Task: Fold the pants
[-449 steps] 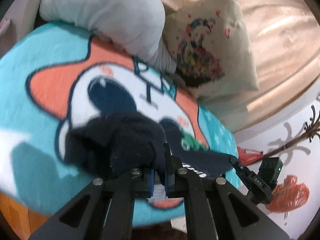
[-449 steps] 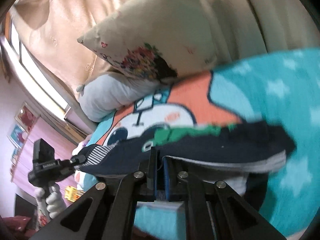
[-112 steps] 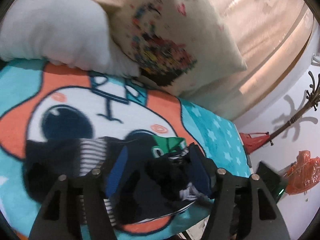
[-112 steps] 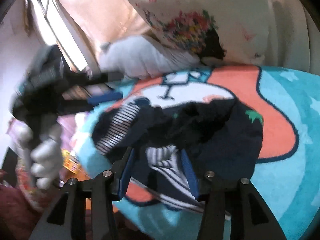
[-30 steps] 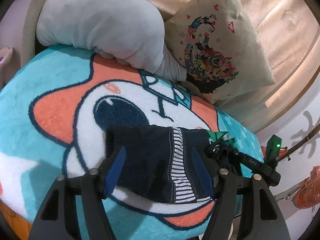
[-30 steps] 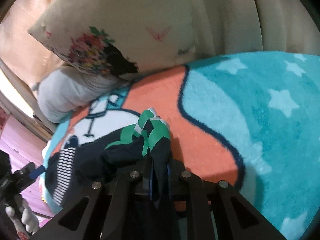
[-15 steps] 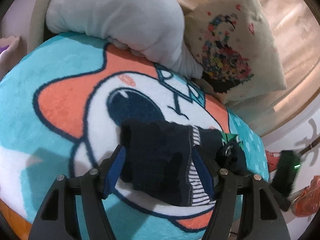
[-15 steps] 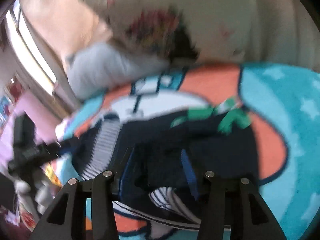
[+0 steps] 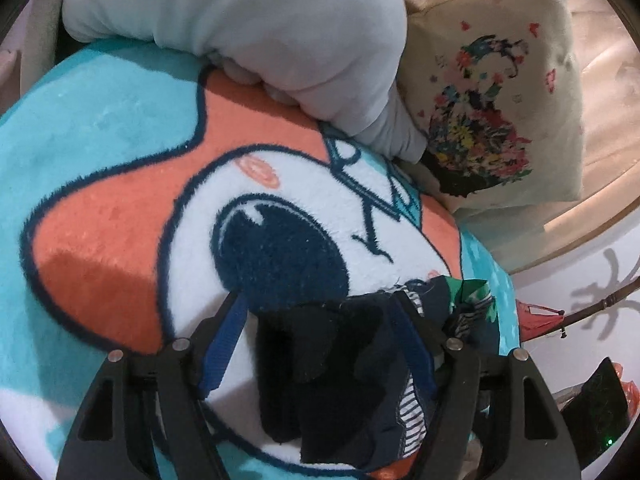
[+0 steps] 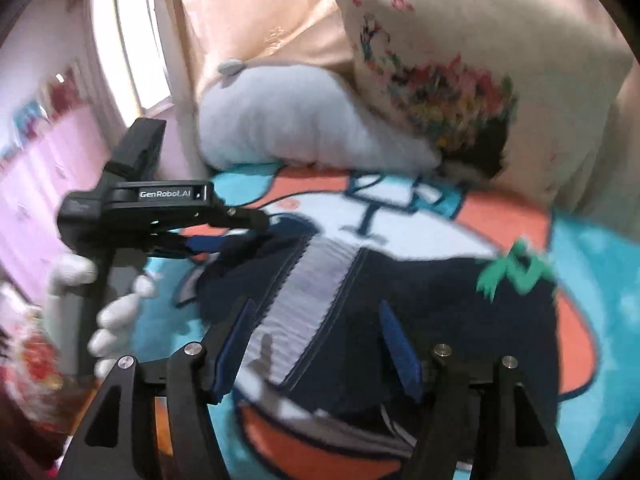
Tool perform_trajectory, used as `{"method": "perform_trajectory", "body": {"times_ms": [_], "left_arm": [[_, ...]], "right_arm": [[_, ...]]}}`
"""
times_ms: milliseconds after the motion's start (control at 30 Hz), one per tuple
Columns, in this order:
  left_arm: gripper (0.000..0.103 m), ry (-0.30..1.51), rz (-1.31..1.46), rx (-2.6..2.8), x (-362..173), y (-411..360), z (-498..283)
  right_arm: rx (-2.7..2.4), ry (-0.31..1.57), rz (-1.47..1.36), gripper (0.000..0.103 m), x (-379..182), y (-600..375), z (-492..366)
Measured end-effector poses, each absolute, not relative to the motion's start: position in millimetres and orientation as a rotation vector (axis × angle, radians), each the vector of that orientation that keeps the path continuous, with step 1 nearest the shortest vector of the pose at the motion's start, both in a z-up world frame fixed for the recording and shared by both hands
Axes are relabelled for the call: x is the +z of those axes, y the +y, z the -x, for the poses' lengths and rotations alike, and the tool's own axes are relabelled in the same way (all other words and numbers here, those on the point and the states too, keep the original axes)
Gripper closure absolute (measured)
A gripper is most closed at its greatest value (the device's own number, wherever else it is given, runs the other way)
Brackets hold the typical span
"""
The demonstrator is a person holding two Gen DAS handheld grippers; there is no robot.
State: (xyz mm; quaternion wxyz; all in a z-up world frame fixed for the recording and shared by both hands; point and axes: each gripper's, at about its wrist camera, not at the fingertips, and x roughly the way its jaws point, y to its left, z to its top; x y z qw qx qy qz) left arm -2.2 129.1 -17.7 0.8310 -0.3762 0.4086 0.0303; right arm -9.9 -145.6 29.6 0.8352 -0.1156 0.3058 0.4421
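Observation:
The dark navy pants (image 9: 340, 376) with a striped lining and green print lie folded in a bundle on the cartoon blanket (image 9: 120, 216). My left gripper (image 9: 320, 312) is open, its blue-padded fingers straddling the bundle's left end. In the right wrist view the pants (image 10: 420, 308) spread across the blanket (image 10: 592, 264), striped band up. My right gripper (image 10: 316, 320) is open and empty just above them. The left gripper (image 10: 224, 236) shows there at the pants' far left edge, held by a white-gloved hand.
A grey-white pillow (image 9: 256, 28) and a cream floral cushion (image 9: 492, 100) rest at the blanket's far side against a beige curtain. A window (image 10: 132, 52) and pink wall lie left in the right wrist view. The blanket's near edge drops off below the grippers.
My left gripper has moved in close over the pants' left end. My right gripper, shut on the pants a second ago, has opened and let them go; the view is still swinging.

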Motion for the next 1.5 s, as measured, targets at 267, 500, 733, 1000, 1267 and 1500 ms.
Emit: {"method": "perform_trajectory", "body": {"times_ms": [267,500,733,1000,1267,1500], "left_arm": [[0.031,0.852,0.794,0.026,-17,129,10],[0.031,0.876,0.810,0.019,-26,130,-4],[0.031,0.868,0.817,0.014,-21,128,-3],[0.027,0.909,0.791,-0.077,-27,127,-20],[0.026,0.924,0.774,-0.119,-27,117,-23],[0.070,0.986,0.759,-0.163,-30,116,-28]], "right_arm": [[0.679,0.814,-0.060,0.034,17,-244,-80],[0.667,0.675,-0.191,0.034,48,-286,-69],[0.921,0.881,-0.070,0.036,2,-201,-56],[0.944,0.768,-0.009,0.031,19,-189,-24],[0.953,0.640,0.356,0.031,13,-121,30],[1.085,0.646,0.274,0.031,19,-132,34]]}}
